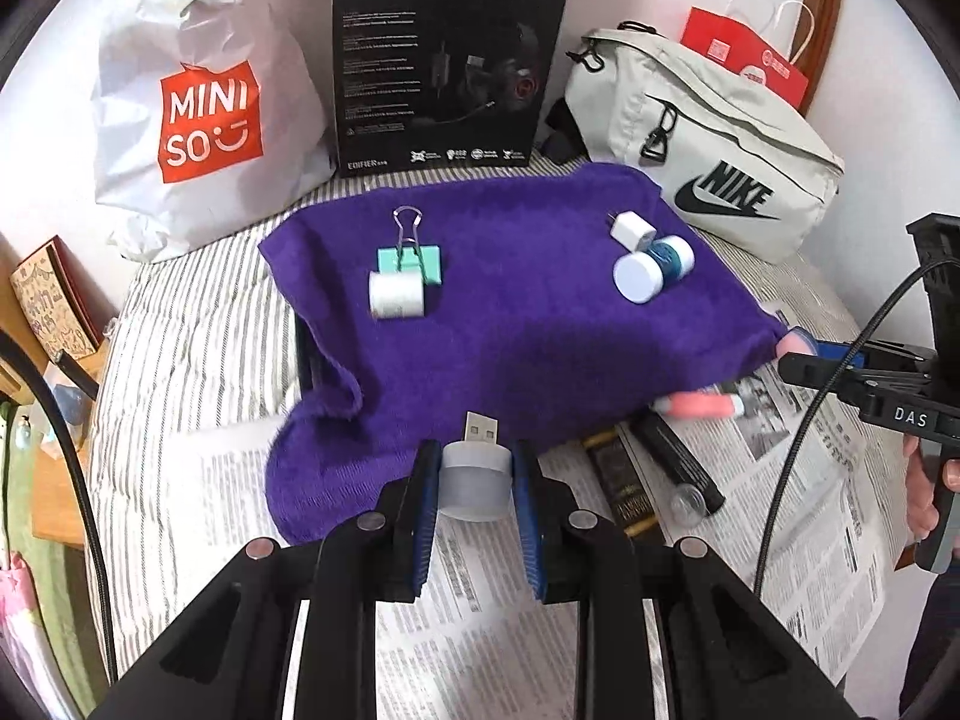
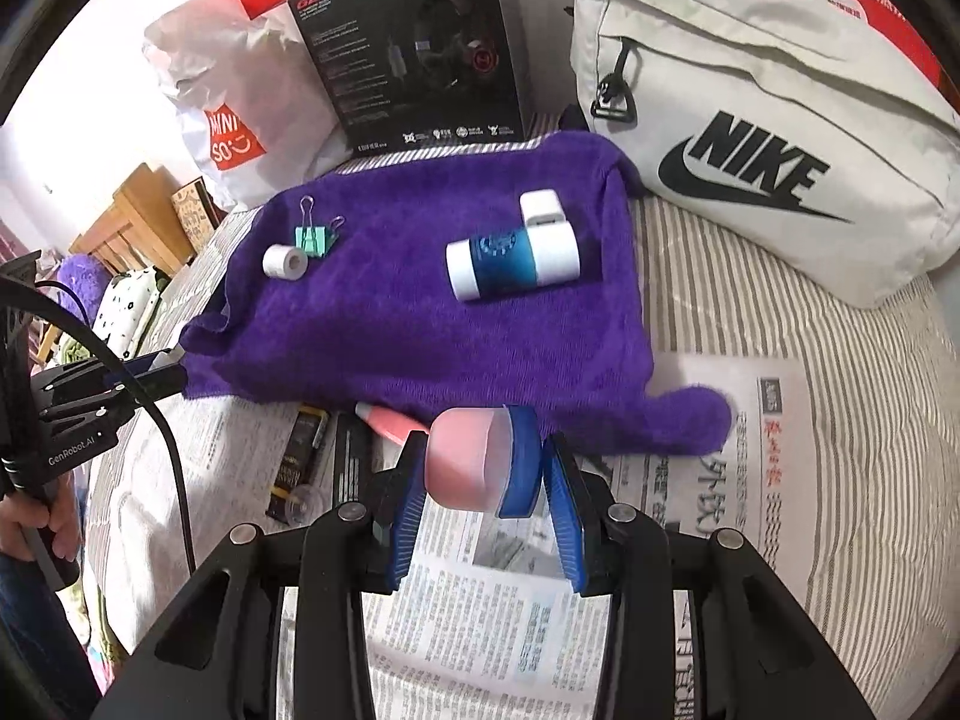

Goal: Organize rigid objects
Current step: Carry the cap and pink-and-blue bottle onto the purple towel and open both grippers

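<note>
A purple towel (image 1: 510, 312) (image 2: 432, 324) lies on the striped bed. On it are a teal binder clip (image 1: 414, 261) (image 2: 313, 238), a white tape roll (image 1: 396, 295) (image 2: 285, 262), a white charger plug (image 1: 631, 230) (image 2: 542, 207) and a blue-and-white bottle (image 1: 654, 269) (image 2: 513, 261). My left gripper (image 1: 474, 480) is shut on a white USB plug light (image 1: 477, 468) at the towel's near edge. My right gripper (image 2: 483, 474) is shut on a pink container with a blue lid (image 2: 474, 459), just off the towel's near edge.
A newspaper (image 1: 468, 612) (image 2: 750, 480) lies near me, with a pink tube (image 1: 699, 405) (image 2: 390, 423), a black pen (image 1: 678, 459) and a dark bar (image 1: 624, 489) (image 2: 300, 456) on it. A Miniso bag (image 1: 204, 114), a black box (image 1: 444, 66) and a Nike bag (image 1: 714, 150) (image 2: 762, 126) line the back.
</note>
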A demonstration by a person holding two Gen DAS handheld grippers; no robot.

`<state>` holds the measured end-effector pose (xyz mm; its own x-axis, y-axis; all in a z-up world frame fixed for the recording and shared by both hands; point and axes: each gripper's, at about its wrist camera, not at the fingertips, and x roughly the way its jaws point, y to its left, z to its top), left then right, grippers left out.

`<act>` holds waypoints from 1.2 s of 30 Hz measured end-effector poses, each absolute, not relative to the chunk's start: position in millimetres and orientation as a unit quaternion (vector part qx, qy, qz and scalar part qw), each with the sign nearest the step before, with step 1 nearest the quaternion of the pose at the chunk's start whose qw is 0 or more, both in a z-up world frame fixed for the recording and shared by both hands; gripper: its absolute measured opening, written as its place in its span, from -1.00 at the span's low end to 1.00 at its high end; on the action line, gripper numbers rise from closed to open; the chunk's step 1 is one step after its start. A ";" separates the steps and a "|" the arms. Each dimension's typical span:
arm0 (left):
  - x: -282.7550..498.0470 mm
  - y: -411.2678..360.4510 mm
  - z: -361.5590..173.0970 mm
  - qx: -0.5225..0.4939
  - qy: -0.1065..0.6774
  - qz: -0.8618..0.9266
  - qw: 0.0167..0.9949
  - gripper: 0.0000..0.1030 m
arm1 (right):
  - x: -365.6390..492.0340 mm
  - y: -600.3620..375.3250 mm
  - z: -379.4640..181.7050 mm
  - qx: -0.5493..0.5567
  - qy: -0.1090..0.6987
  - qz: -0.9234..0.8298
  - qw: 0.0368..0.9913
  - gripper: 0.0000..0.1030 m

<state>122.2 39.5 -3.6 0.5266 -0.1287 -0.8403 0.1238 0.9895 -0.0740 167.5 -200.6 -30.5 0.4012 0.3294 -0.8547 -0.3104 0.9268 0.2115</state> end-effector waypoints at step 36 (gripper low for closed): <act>209.0 49.9 -48.5 -0.001 0.517 -0.061 0.854 -0.55 | 268.8 -172.2 -82.3 -0.038 0.546 0.186 0.816 -0.26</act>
<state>209.0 49.9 -48.5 0.4572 -0.1052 -0.8831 0.1039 0.9925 -0.0644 268.8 -172.2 -82.3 0.3340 0.2623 -0.9053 -0.3455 0.9277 0.1413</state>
